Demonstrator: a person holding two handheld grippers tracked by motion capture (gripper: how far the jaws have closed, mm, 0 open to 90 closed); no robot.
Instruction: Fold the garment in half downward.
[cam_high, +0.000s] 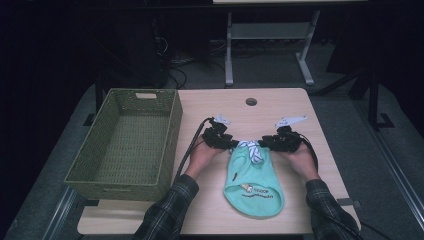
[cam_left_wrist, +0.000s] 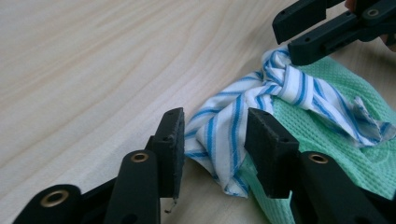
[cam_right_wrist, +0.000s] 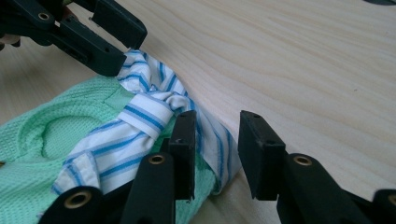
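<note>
A mint-green mesh garment (cam_high: 254, 182) lies flat on the wooden table (cam_high: 290, 105), with a blue-and-white striped cloth (cam_high: 252, 150) knotted at its far end. My left gripper (cam_high: 234, 144) comes at that striped cloth from the left and my right gripper (cam_high: 265, 142) from the right. In the left gripper view the left gripper (cam_left_wrist: 215, 126) straddles a loose fold of the striped cloth (cam_left_wrist: 224, 135), its jaws apart and not pinching. In the right gripper view the right gripper (cam_right_wrist: 217, 126) stands open around the striped cloth's edge (cam_right_wrist: 219, 149), beside the green garment (cam_right_wrist: 42, 144).
A green woven basket (cam_high: 172, 135) stands on the table's left side, nothing in it. A round cable hole (cam_high: 251, 101) sits near the far edge. Bare wood lies beyond the grippers. Another table's legs (cam_high: 229, 55) stand on the floor behind.
</note>
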